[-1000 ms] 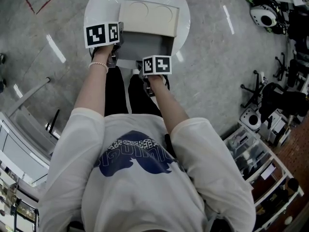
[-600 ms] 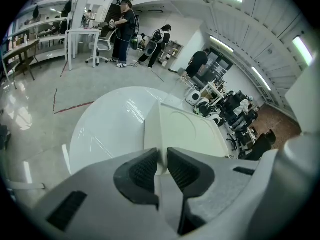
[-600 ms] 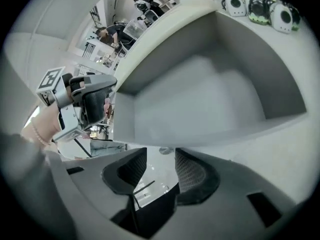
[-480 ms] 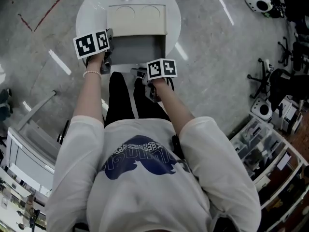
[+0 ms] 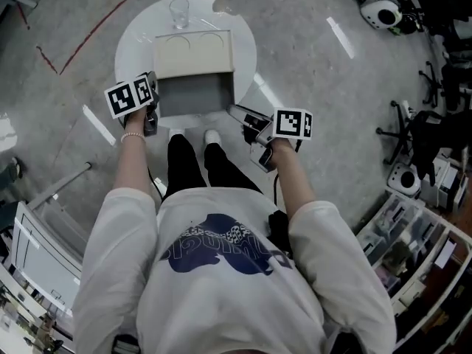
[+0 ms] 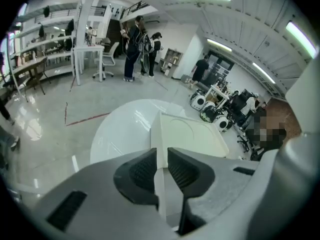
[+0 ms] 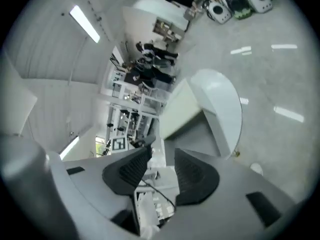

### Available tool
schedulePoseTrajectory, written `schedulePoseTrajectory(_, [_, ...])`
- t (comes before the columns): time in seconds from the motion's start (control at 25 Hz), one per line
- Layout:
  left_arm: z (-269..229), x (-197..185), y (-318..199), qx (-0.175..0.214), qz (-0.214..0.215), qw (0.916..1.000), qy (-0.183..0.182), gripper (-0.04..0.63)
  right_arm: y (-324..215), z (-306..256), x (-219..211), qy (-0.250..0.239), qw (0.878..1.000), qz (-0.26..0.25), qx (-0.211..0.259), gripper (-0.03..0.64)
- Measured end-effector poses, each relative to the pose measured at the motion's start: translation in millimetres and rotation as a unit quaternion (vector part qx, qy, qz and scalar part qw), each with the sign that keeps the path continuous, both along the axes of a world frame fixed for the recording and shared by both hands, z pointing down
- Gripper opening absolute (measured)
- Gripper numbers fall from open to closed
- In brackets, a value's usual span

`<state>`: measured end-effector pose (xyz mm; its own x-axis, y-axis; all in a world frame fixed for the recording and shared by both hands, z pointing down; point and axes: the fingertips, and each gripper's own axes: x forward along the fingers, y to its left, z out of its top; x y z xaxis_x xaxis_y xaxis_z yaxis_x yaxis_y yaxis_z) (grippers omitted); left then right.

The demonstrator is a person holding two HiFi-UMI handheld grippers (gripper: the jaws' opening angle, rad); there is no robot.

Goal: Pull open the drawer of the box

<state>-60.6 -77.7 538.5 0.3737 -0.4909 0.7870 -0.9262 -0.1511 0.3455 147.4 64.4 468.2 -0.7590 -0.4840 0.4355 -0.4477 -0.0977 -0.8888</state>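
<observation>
A cream box [image 5: 193, 54] stands on a round white table [image 5: 133, 32]. Its grey drawer [image 5: 193, 96] is pulled out towards me. My left gripper [image 5: 156, 98] is at the box's left side. In the left gripper view it [image 6: 161, 159] is shut on the thin cream edge of the box [image 6: 190, 134]. My right gripper [image 5: 237, 113] hangs off the drawer's right front corner, apart from it. Its jaws have just been opening, then closing a little. In the right gripper view it [image 7: 162, 159] is open with nothing between its pads, and the box [image 7: 182, 109] lies ahead.
A drinking glass [image 5: 179, 11] stands at the table's far side. My legs and shoes [image 5: 212, 135] are below the table's near edge. Shelves with bins [image 5: 413, 227] fill the right, machines [image 5: 383, 6] the top right. Red tape [image 5: 51, 57] marks the floor at left.
My right gripper has let go of the drawer front, opened, and moved up and to the right. The left gripper keeps its hold on the box. The drawer stays pulled out.
</observation>
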Motion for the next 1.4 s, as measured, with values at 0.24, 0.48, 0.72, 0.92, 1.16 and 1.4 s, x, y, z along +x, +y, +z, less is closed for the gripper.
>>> schedulePoseTrajectory(0.24, [-161.8,-10.8,33.8,0.199,-0.042,0.9783,0.04,0.074,-72.0,-139.1,63.1,-0.002,0.974,0.112,0.195,0.067])
schedulePoseTrajectory(0.48, [-279.8,-18.5,72.6,0.358,-0.054,0.9319,0.028,0.043,-91.5,-234.3,64.5,0.098,0.926,0.136,0.339,0.044])
schedulePoseTrajectory(0.72, [-347.5,-20.0,75.9,0.489,-0.022,0.8693,-0.068,0.008,-88.4,-289.4,61.4,0.264,0.843,0.156,0.441,0.037])
schedulePoseTrajectory(0.92, [-378.9,-7.1,74.3,0.546,0.017,0.8339,-0.081,0.008,-80.6,-323.2,51.3,0.376,0.757,0.155,0.51,0.002])
schedulePoseTrajectory(1.16, [-385.8,-3.8,65.5,0.556,0.037,0.8288,-0.053,0.008,-75.0,-333.9,29.7,0.42,0.709,0.15,0.546,-0.002])
schedulePoseTrajectory(1.4, [-392.9,-9.8,62.5,0.567,0.034,0.8219,-0.042,0.008,-69.6,-340.3,11.0,0.433,0.687,0.144,0.565,-0.002])
